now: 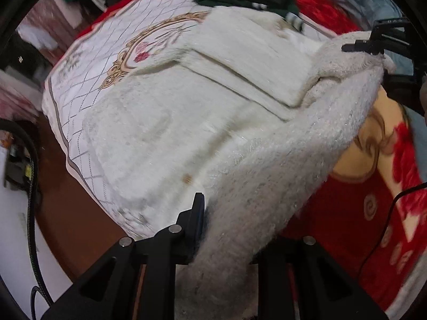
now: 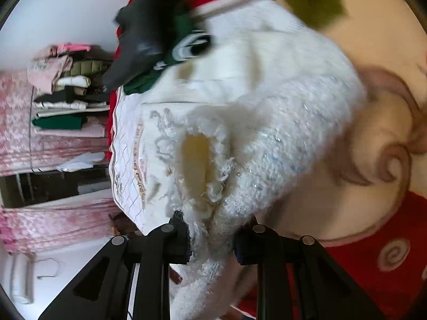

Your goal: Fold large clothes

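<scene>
So both tools are clamping the fuzzy white sweater, left tool and right tool gripping one long edge, its body lying ahead on the bed

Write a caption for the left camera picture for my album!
Both grippers, left and right, lift a fluffy white sweater over the bed.

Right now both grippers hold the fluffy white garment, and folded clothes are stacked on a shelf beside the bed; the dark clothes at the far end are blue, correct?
Only the colour is wrong. The right wrist view shows the dark clothes are black and green.
</scene>
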The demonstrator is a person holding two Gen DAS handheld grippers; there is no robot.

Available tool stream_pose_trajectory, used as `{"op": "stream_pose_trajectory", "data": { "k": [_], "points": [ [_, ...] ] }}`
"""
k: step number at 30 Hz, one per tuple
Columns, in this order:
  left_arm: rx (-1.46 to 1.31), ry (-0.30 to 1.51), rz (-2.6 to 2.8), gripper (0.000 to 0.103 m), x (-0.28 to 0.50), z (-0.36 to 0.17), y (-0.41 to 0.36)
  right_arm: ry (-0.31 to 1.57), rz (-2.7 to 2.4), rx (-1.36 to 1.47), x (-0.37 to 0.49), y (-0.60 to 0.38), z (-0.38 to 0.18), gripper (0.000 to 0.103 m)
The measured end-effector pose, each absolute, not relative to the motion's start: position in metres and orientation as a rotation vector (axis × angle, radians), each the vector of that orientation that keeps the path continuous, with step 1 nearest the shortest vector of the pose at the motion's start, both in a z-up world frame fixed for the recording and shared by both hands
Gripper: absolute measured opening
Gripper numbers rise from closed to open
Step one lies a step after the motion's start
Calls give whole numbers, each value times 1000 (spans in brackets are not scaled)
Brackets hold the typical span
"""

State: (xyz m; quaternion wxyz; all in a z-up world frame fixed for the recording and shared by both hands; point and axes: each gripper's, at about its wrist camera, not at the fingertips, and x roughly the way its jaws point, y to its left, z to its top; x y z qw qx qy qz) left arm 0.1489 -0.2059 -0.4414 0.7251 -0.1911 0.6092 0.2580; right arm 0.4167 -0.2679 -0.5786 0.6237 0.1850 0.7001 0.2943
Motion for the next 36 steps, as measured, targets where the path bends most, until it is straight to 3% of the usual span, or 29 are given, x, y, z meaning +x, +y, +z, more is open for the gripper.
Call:
{"op": "stream_pose_trajectory", "data": {
  "k": [6, 11, 14, 16, 17, 18, 22, 27, 29, 31, 36],
  "points": [
    [-557, 1323, 584, 21, 138, -437, -87, 1607, 646, 231, 406, -130, -543, 24],
    [-689, 1305, 605, 22, 127, -464, 8, 1659, 606, 133, 398, -22, -572, 24],
    [-785, 1344, 618, 37, 123, -500, 61, 1697, 543, 74, 398, 25, -606, 29],
    [-851, 1344, 656, 62, 112, -517, 92, 1724, 533, 73, 402, 44, -622, 41],
    [-872, 1335, 678, 67, 106, -519, 103, 1727, 553, 96, 403, 46, -624, 51],
    [-886, 1320, 701, 74, 98, -519, 113, 1719, 587, 124, 404, 47, -622, 54],
    [-913, 1301, 764, 84, 73, -514, 124, 1657, 702, 233, 409, 24, -592, 55],
    [-859, 1357, 791, 85, 85, -542, 108, 1535, 573, 220, 433, -68, -566, 57],
    [-787, 1382, 826, 88, 97, -562, 104, 1502, 501, 207, 448, -100, -572, 71],
    [-781, 1387, 843, 99, 104, -578, 107, 1481, 461, 198, 465, -130, -586, 73],
    [-771, 1379, 856, 101, 109, -580, 113, 1540, 463, 265, 508, -169, -656, 73]
  ]
}}
